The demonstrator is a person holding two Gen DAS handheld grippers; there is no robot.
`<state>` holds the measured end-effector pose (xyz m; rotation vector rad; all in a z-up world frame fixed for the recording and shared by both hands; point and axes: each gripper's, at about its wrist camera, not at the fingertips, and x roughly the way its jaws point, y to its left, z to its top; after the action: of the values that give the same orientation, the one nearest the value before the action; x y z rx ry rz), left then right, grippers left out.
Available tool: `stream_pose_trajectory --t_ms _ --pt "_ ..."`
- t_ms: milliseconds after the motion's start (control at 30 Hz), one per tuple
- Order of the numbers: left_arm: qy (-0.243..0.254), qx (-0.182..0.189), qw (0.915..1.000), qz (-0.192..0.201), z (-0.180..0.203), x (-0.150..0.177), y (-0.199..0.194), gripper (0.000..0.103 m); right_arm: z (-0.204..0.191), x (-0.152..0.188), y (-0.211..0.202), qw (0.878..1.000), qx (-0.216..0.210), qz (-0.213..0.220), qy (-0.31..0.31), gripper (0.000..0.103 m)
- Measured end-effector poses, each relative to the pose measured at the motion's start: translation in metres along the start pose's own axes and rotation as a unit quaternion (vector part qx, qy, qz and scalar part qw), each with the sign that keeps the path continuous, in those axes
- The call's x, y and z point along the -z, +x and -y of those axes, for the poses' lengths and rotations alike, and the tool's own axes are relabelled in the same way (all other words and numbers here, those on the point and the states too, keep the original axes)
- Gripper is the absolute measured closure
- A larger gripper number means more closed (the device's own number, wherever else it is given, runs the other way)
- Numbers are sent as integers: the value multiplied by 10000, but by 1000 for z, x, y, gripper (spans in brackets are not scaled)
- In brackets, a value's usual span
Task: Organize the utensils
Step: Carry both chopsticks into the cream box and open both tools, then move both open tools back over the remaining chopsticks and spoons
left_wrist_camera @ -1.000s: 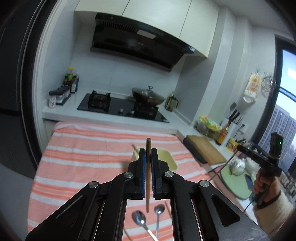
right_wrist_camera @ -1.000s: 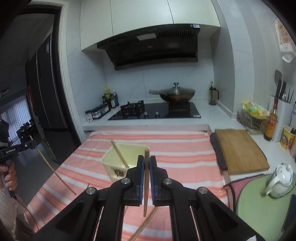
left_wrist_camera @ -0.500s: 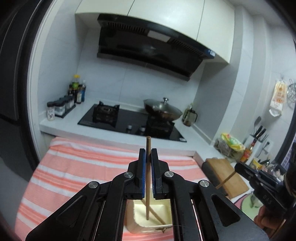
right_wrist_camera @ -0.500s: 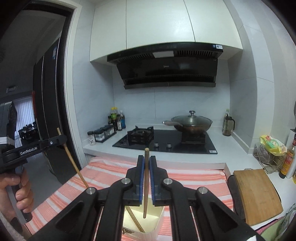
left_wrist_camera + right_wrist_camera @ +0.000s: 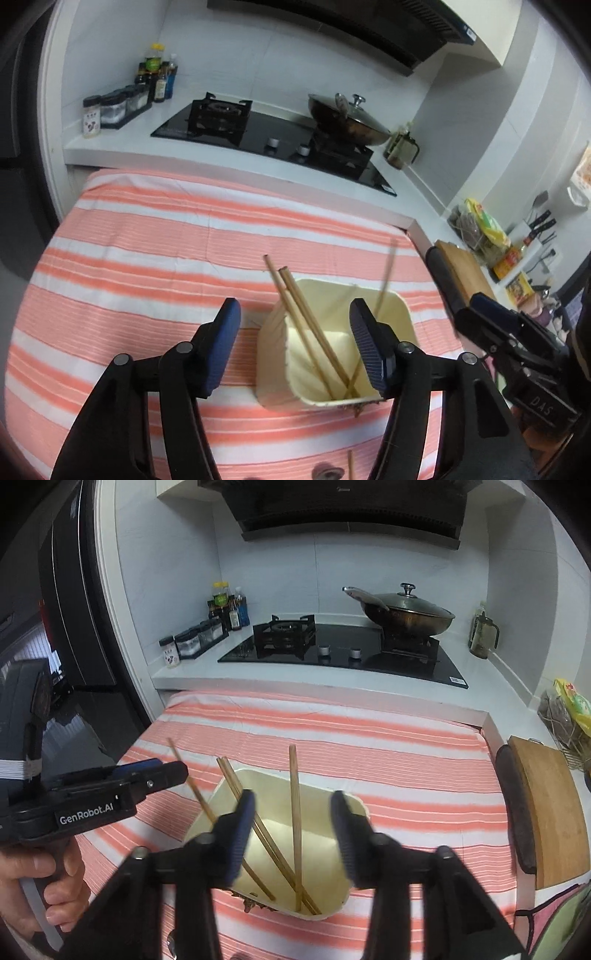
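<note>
Both grippers have let go: left gripper (image 5: 294, 334) now gapes empty over the tub (image 5: 399, 314), chopsticks (image 5: 314, 328) leaning inside; right gripper (image 5: 291, 825) likewise wide, empty, its chopstick (image 5: 294, 812) dropped in; spoons likely next.

A lidded wok (image 5: 406, 613) sits on the black stove (image 5: 340, 653) behind the striped cloth (image 5: 369, 738).

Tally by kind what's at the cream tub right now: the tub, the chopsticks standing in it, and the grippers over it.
Chopsticks in the tub: 3
Cream tub: 1
Grippers: 2, the left gripper and the right gripper, both open
Total: 6
</note>
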<state>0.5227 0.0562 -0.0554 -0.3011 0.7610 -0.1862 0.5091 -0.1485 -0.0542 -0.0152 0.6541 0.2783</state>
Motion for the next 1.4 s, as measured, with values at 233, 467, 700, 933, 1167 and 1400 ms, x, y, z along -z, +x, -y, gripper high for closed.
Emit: stream_pose_trajectory --t_ms 233,467,700,933,1167,1400 --pt "600 -187 9979 -140 -50 94 -71 19 22 103 -61 9993 334 79 -170 43" --pt "-37 -1128 9922 -524 -110 205 -91 20 54 265 -87 9894 1342 -542 85 43" --pt "-136 -1660 9846 -525 -131 236 -72 19 82 306 -82 9827 1428 -967 682 43" --pt "-41 -1931 9793 -604 -141 242 -49 19 84 308 -74 9819 1393 -1060 722 40" --pt "52 -1971 9791 -501 -140 245 -48 11 82 308 -73 9820 1403 -1068 680 36" --pt "4 -1915 9801 -521 -141 245 -48 6 81 309 -73 9821 1397 -1063 687 36"
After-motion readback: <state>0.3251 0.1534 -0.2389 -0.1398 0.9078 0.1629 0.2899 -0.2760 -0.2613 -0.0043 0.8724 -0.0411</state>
